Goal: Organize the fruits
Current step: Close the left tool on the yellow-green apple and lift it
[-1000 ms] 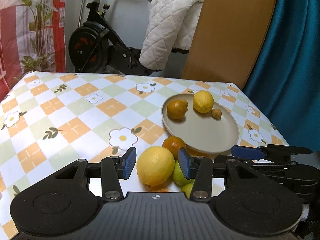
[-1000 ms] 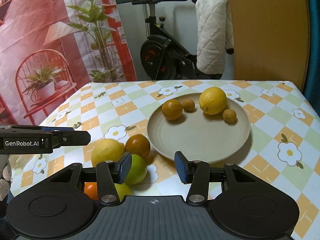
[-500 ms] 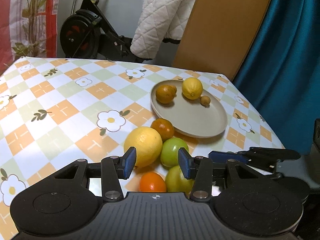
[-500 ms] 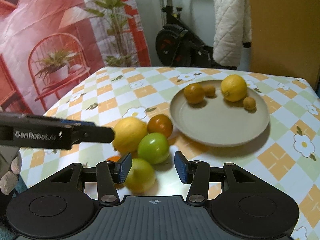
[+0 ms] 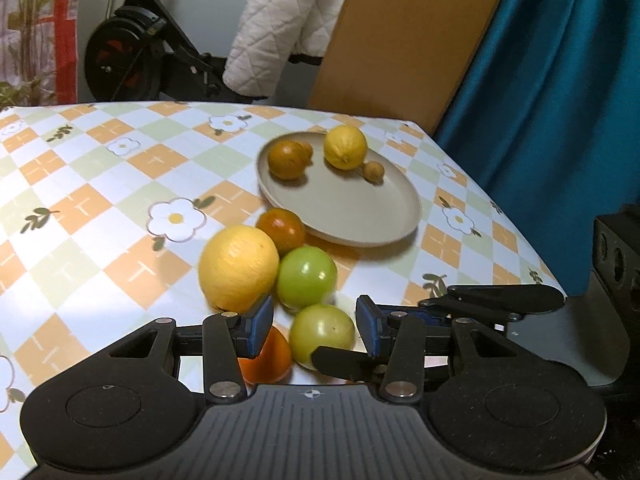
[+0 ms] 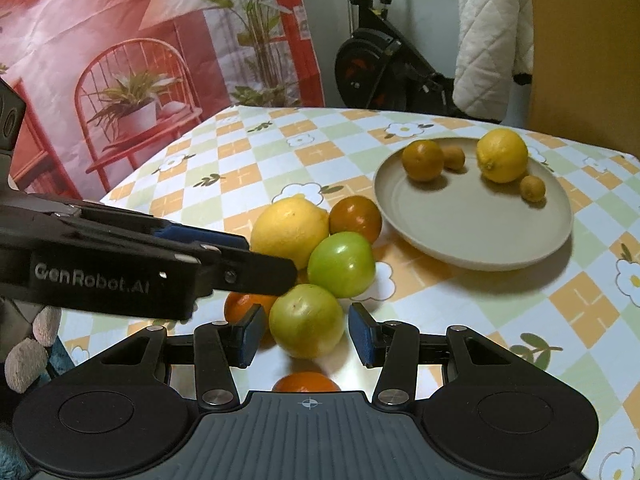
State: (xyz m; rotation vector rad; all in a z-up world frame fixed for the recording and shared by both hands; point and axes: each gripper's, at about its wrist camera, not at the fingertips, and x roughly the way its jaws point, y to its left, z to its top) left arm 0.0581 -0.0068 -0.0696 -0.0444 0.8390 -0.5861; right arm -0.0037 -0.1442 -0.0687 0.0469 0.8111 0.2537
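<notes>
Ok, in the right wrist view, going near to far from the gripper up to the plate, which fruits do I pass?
Pale green round fruit between the open right gripper pads → brighter green round fruit → dark orange-red round fruit → beige round plate → yellow lemon on the plate.

Ahead of the right gripper [image 6: 307, 335], a pale green fruit [image 6: 306, 321] sits between its open jaws with gaps on both sides. Packed close behind it are a brighter green fruit [image 6: 341, 264], a large lemon [image 6: 289, 231] and a dark orange [image 6: 355, 218]. The left gripper [image 6: 256, 264] crosses in from the left, blocking that side. To the right, bare tablecloth [image 6: 460, 300] lies open before the plate [image 6: 460, 236].
</notes>
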